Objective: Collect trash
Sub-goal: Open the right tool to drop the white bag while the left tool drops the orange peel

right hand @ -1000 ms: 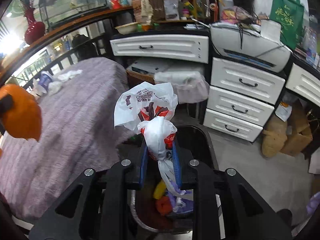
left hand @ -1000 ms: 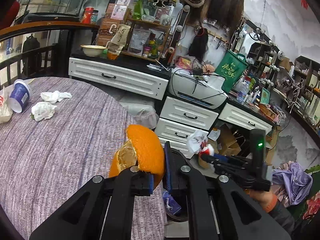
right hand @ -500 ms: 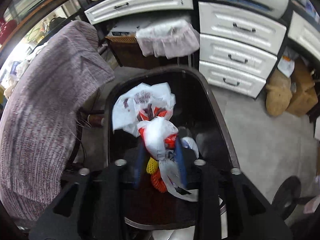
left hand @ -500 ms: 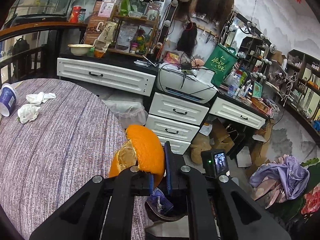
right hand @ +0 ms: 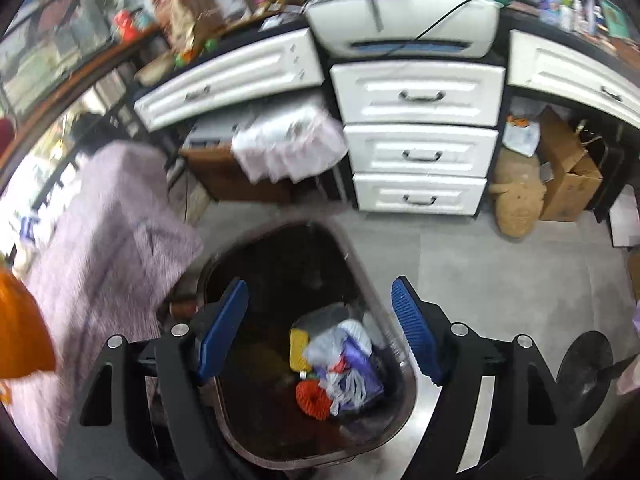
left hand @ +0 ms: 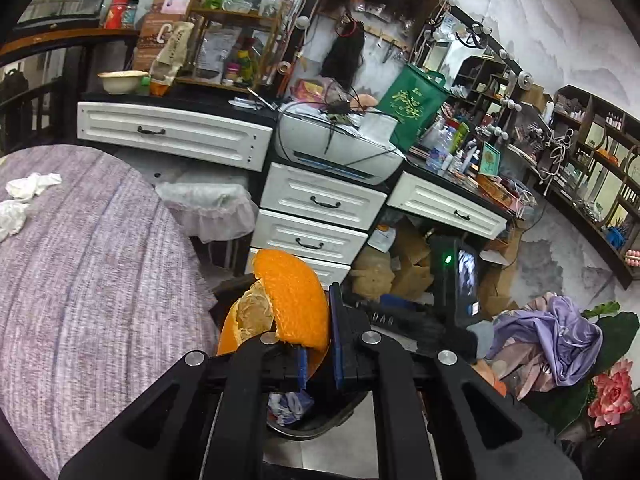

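Left wrist view: left tongs point(left hand: 320, 344) were clamped on the light, limp orange peel point(left hand: 294, 300) by its edge, while the right tongs point(right hand: 320, 328), just opened and empty, hung over the bin point(right hand: 400, 396).

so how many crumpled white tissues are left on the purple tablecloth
2, both at the cloth's far left edge: one crumpled white tissue farther back, another just nearer. More may lie outside the frame.

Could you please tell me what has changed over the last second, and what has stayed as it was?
The right gripper has just been opening: it let go of the white and red plastic bag, which now lies inside the dark trash bin below; nothing is between its pads. The left gripper stays clamped on the orange peel, and has moved nearer the bin.
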The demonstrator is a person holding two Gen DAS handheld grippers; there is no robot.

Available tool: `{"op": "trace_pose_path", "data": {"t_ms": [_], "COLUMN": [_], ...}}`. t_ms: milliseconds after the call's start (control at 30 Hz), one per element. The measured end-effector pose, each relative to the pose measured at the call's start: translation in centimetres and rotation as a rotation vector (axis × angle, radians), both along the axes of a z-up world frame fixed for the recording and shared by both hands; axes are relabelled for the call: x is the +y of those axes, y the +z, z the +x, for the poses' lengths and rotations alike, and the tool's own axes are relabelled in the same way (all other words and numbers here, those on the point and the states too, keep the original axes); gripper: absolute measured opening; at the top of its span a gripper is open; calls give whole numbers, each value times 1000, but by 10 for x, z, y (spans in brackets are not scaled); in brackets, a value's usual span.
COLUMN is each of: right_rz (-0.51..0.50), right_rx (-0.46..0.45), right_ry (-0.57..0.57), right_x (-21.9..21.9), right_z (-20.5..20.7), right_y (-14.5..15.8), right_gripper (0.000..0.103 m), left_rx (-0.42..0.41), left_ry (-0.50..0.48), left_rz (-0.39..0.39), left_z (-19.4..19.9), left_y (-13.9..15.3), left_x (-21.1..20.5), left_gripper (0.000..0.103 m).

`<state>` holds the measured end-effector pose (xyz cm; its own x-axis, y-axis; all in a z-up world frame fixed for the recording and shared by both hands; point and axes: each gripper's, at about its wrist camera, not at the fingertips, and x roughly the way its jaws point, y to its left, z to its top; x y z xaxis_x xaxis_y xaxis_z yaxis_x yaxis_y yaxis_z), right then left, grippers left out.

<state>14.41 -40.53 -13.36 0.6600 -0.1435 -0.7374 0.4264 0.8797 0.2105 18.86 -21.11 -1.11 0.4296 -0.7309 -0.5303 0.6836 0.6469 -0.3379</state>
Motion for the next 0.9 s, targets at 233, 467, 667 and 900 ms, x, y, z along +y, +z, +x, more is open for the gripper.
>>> {"op": "trace_pose_path", "data": {"t_ms": [233,467,667,900], "right_rz": [-41,-14,4,12], "right_rx": [-84,-112,-114,-115], "right_ry": [-73,-94,-81,-77], "right_x": [-20,-31,-30,-29], "right_z": [-18,-27,-26,-26], "right_y": [34,40,38,36], "right_gripper": [77,77,77,77], "left_rx": [106,210,251,336], "left_ry": [-77,-107,-111,-130], "left_rz": [5,83,165,237], "left_z": [1,9,16,23], "left_y": [-25,-65,-92,-119], "left_x": [-29,-64,-88,-108], "left_gripper": [9,9,9,14]}}
